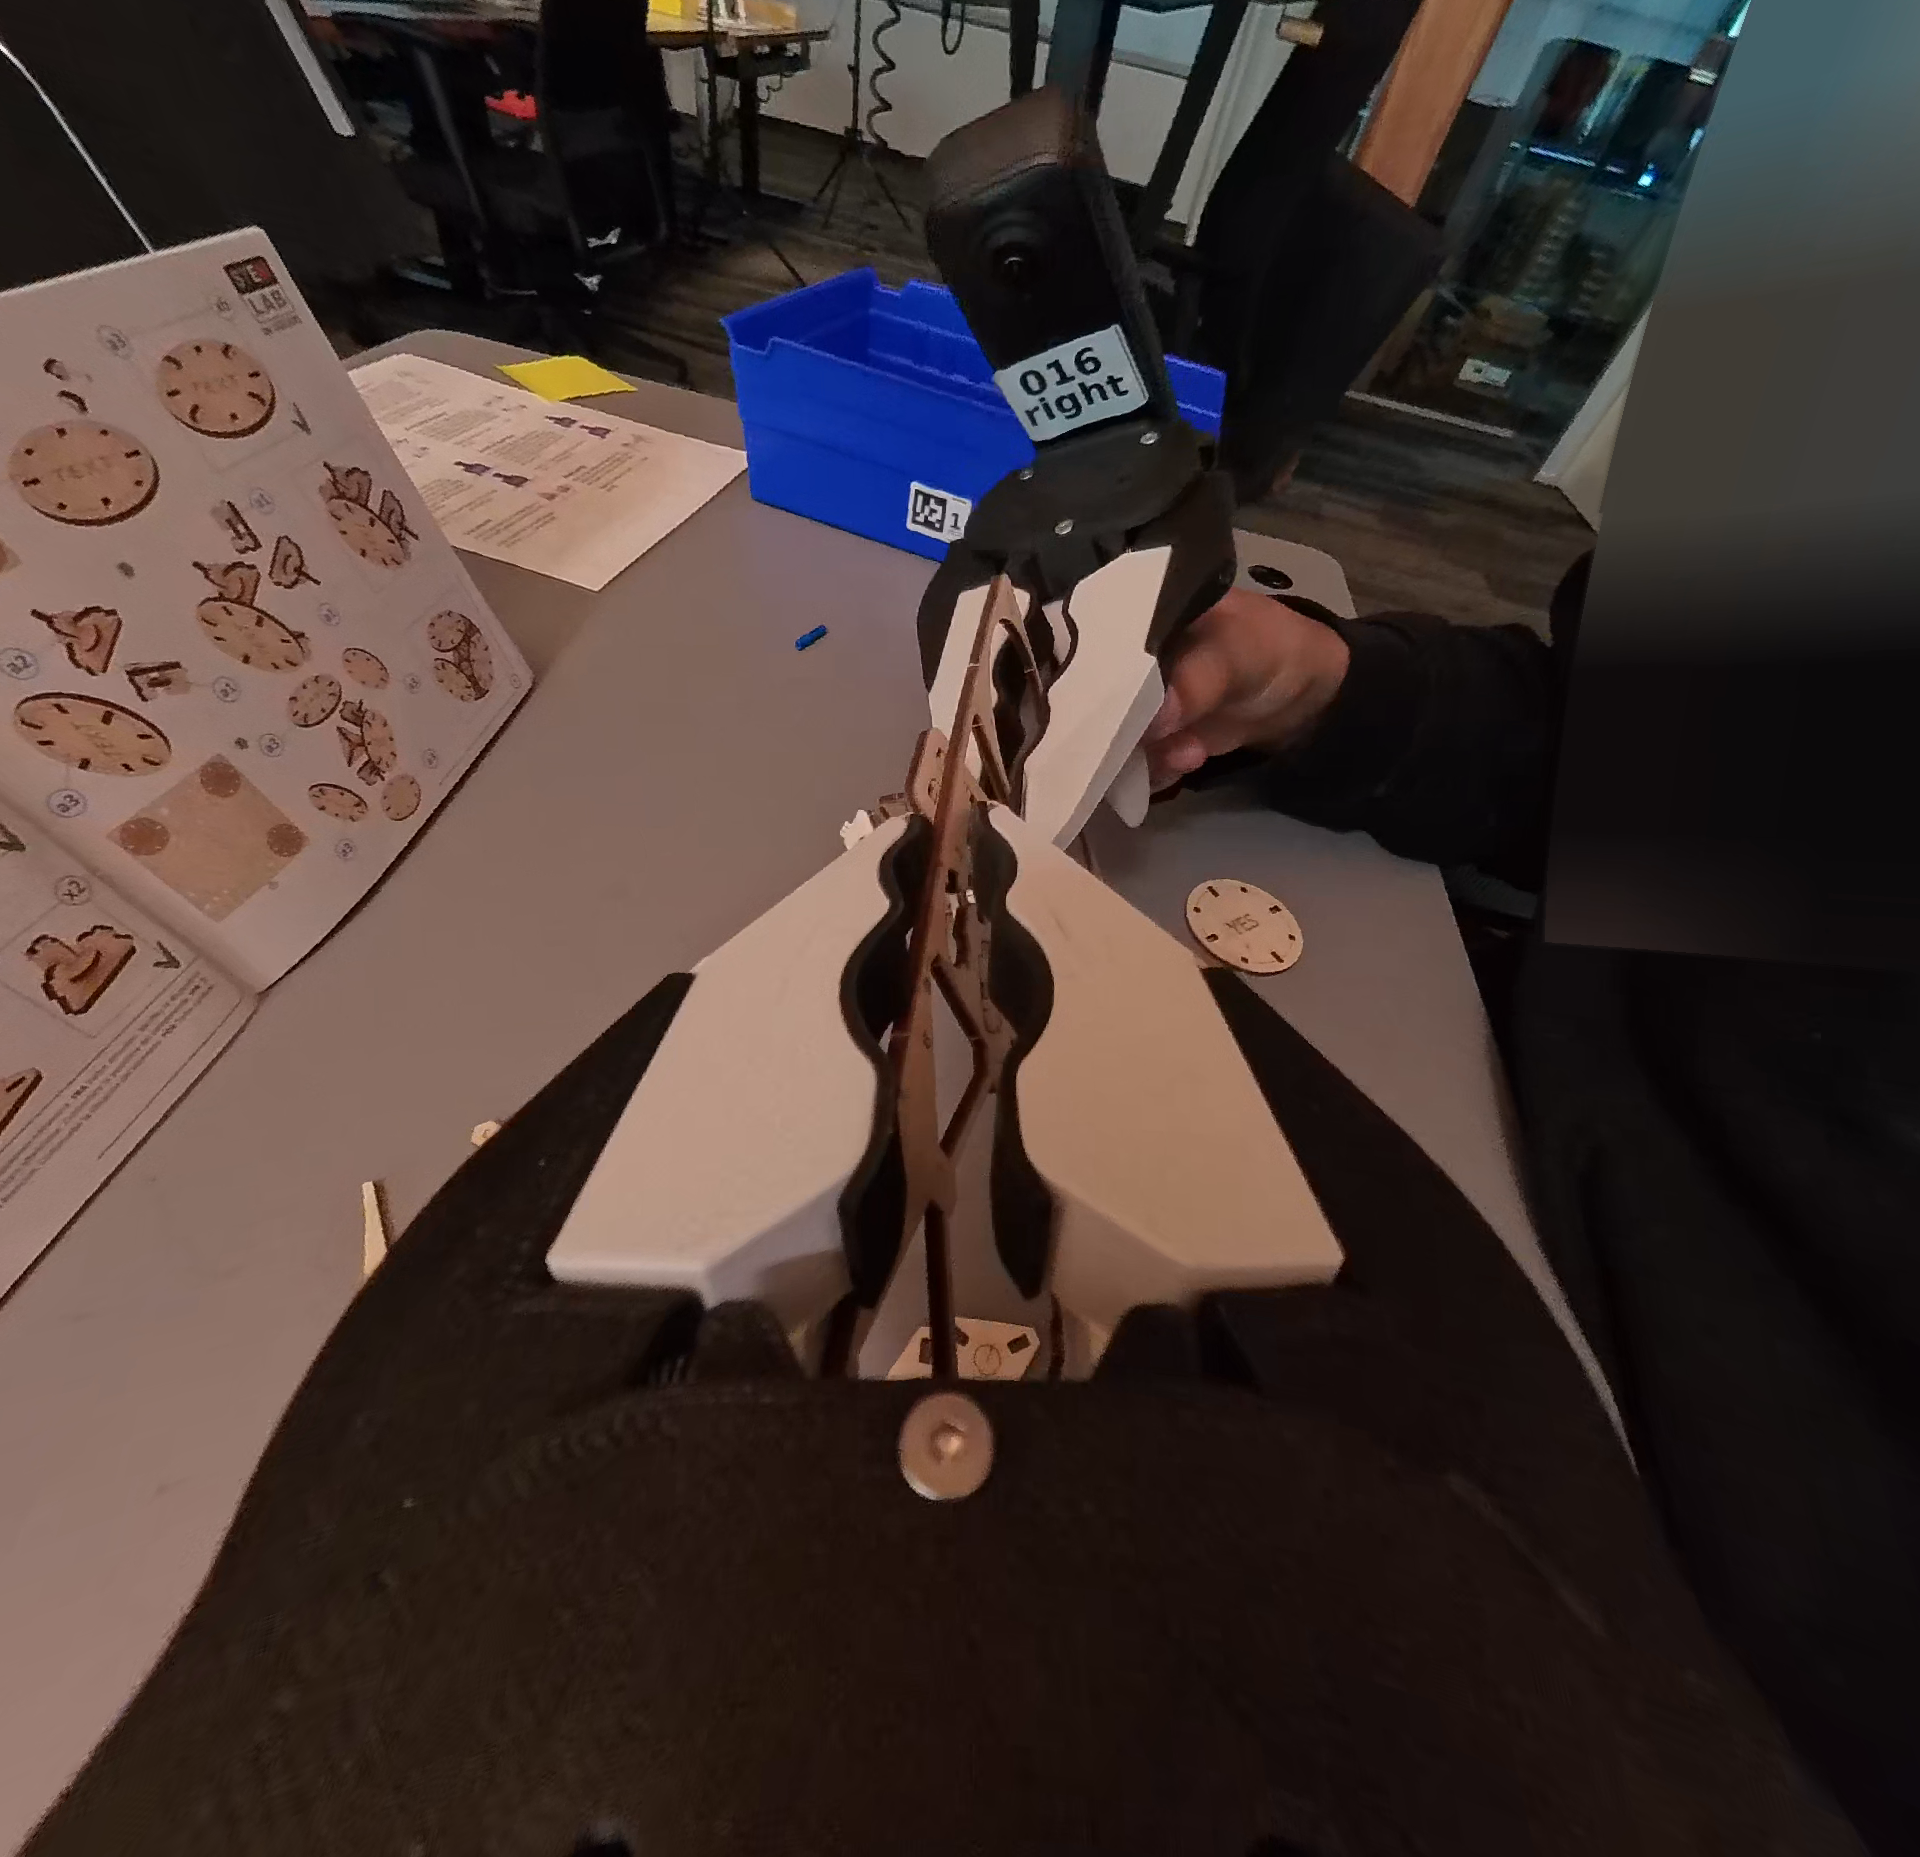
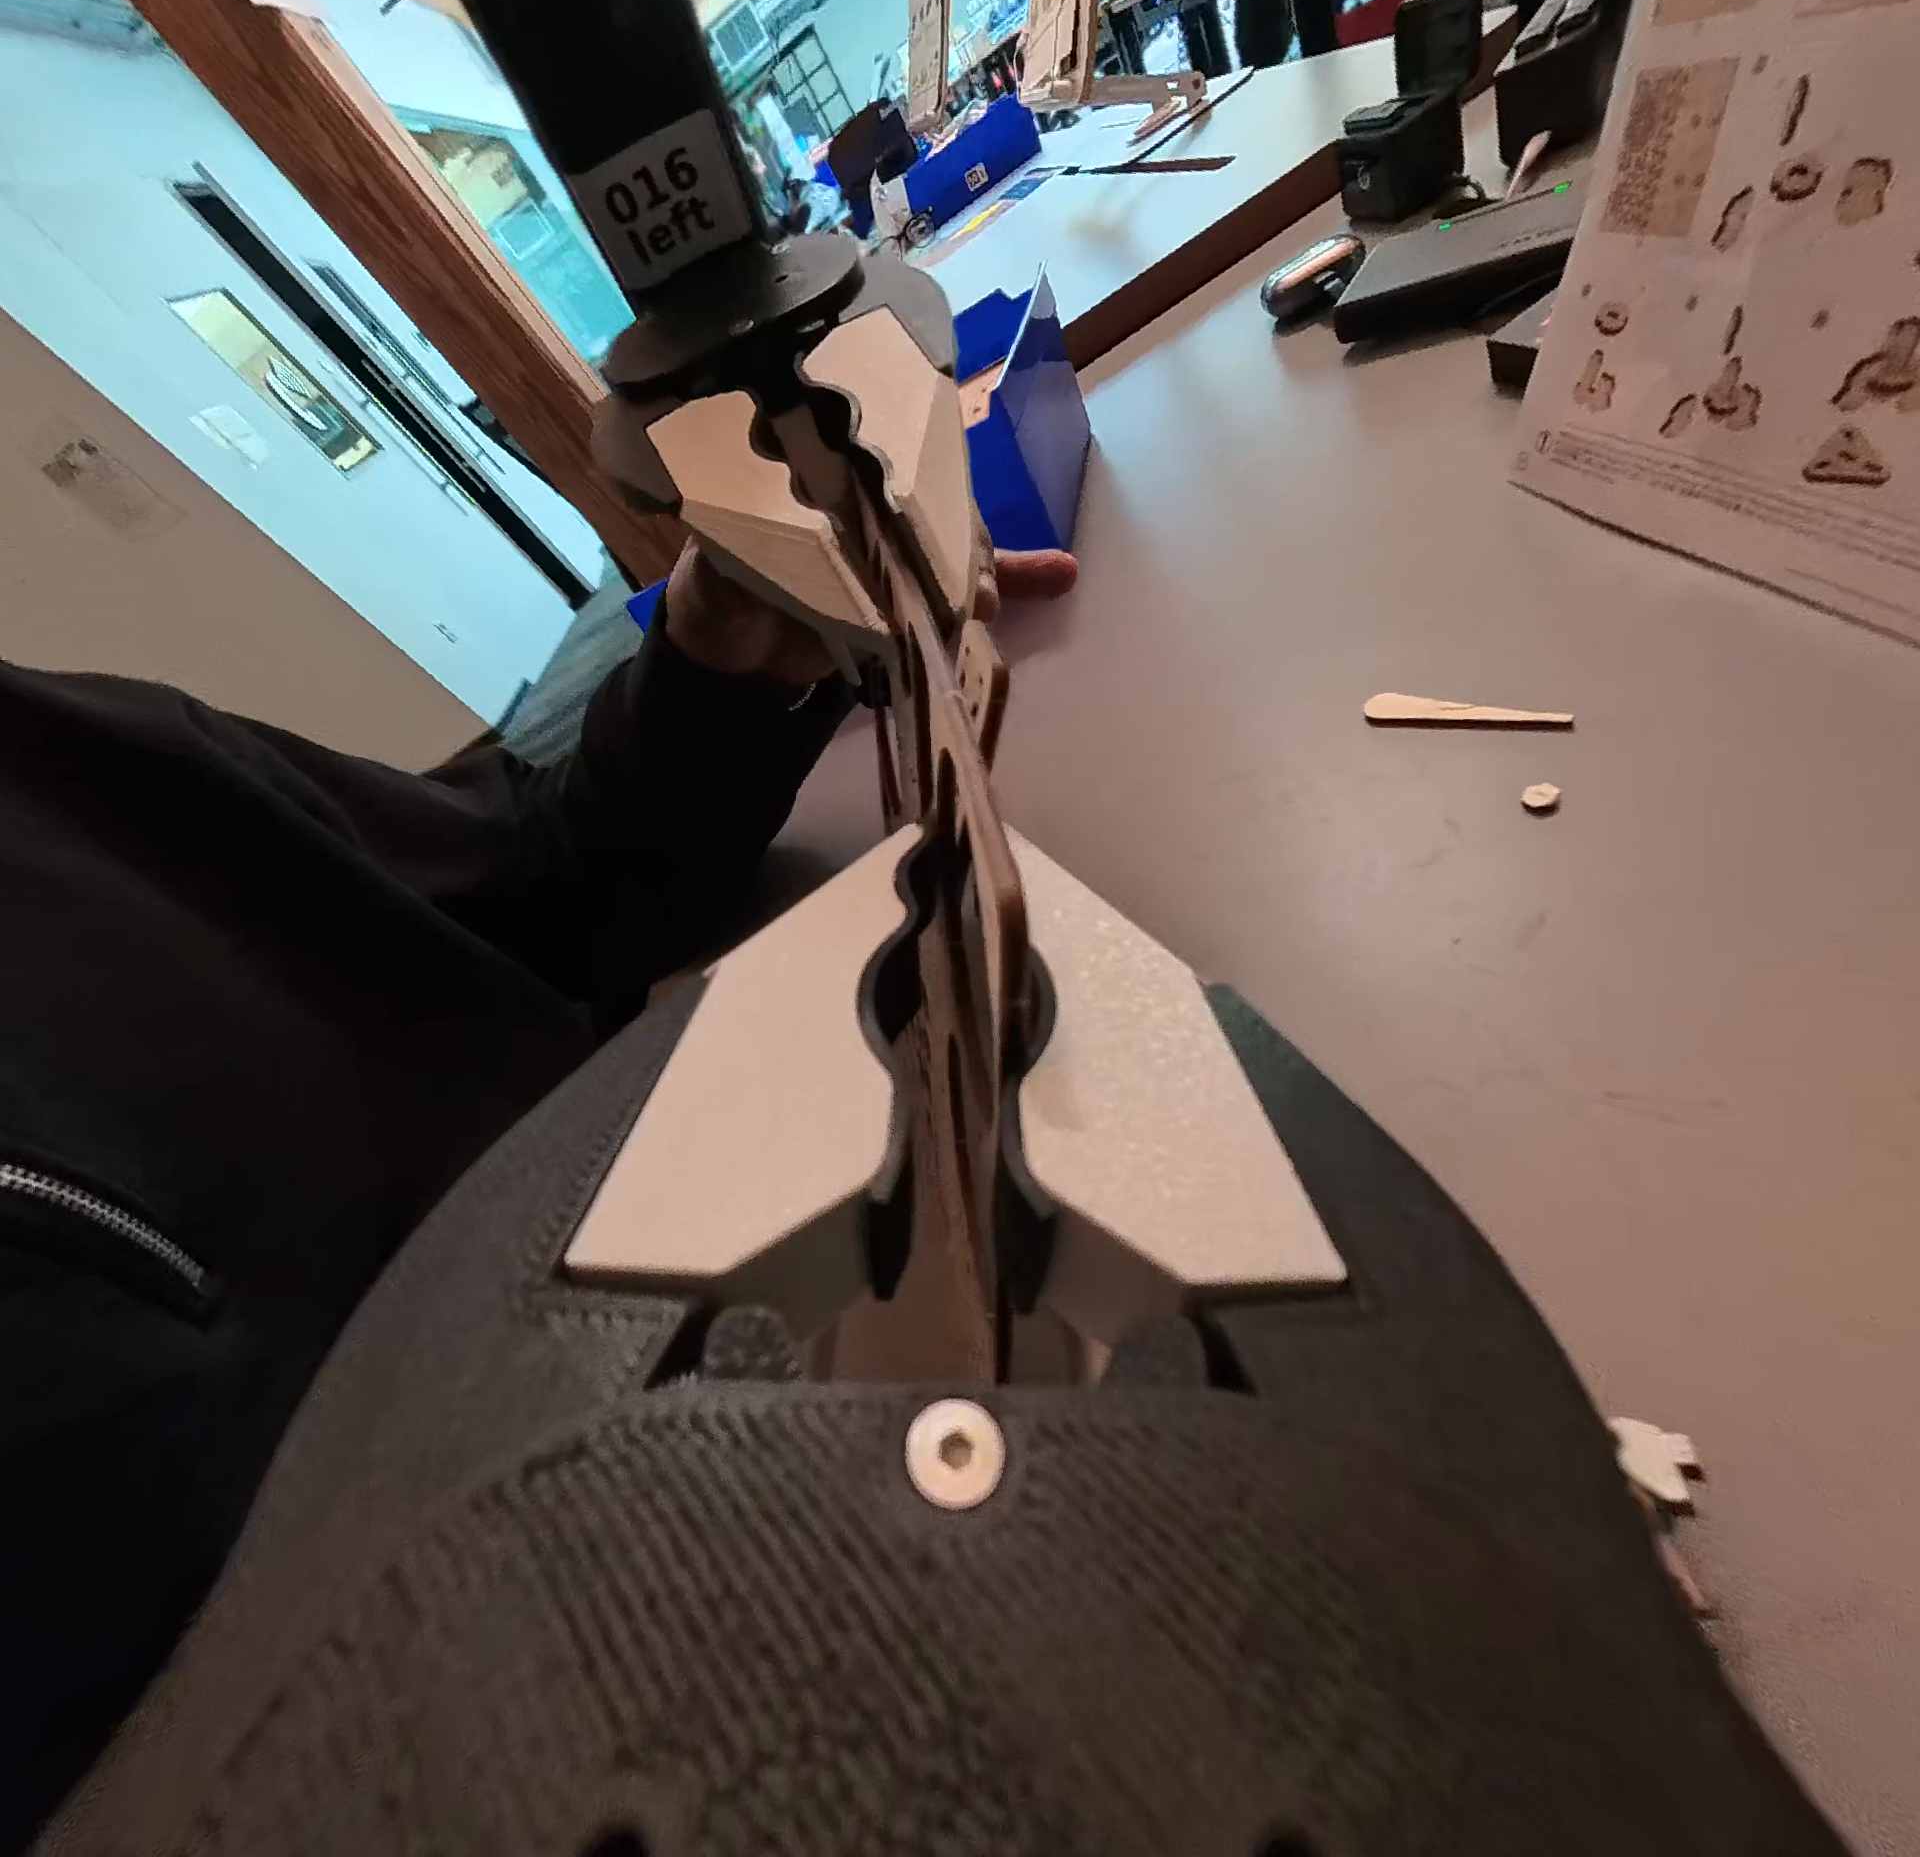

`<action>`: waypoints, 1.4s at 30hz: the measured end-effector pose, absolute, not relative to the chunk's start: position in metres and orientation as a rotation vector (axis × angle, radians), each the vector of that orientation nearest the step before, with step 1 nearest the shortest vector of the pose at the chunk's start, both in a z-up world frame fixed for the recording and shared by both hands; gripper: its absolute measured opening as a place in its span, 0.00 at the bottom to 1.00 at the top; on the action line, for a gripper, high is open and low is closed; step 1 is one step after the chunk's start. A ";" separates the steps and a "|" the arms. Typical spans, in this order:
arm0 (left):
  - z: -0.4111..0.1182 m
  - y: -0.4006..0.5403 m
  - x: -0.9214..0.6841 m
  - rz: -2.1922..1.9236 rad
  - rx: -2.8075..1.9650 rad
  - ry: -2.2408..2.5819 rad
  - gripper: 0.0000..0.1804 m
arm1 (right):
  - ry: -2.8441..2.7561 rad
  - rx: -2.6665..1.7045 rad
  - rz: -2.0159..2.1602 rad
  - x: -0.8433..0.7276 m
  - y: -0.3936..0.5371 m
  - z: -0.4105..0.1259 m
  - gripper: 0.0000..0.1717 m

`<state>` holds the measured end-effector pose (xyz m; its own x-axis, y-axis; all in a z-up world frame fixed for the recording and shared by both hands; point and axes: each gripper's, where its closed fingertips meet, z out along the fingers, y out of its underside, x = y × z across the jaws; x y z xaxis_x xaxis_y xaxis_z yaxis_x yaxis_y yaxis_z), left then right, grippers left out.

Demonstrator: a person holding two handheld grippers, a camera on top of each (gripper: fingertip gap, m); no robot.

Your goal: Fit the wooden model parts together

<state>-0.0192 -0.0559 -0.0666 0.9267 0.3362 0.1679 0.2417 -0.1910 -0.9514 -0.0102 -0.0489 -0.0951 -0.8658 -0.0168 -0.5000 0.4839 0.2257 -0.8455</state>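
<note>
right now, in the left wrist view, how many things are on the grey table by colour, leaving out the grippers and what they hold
blue: 2, the blue plastic bin and the small blue peg
yellow: 1, the yellow sticky note
white paper: 2, the open picture booklet and the flat printed sheet
pale wood: 1, the round slotted wooden disc
total: 6, on the grey table

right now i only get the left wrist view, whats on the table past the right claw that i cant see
Observer: A flat tapered wooden stick lies on the grey table, apart from both claws.
Operator: anything near it
Observer: A small round wooden bit sits just beside it.
Operator: and further back
Observer: Dark electronic boxes stand near the far edge, next to a propped instruction sheet.
</note>
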 end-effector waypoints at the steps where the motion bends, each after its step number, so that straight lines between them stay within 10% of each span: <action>1: -0.067 -0.056 -0.020 0.096 -1.783 -0.432 0.03 | 2.077 0.447 -1.661 -0.010 -0.049 -0.096 0.02; 11: -0.066 -0.058 -0.014 0.026 -1.768 -0.410 0.03 | 1.823 0.405 -1.871 -0.023 -0.030 -0.054 0.21; 42: -0.060 -0.042 0.022 -0.022 -1.803 -0.178 0.03 | 1.635 0.333 -1.654 0.005 -0.032 -0.053 0.19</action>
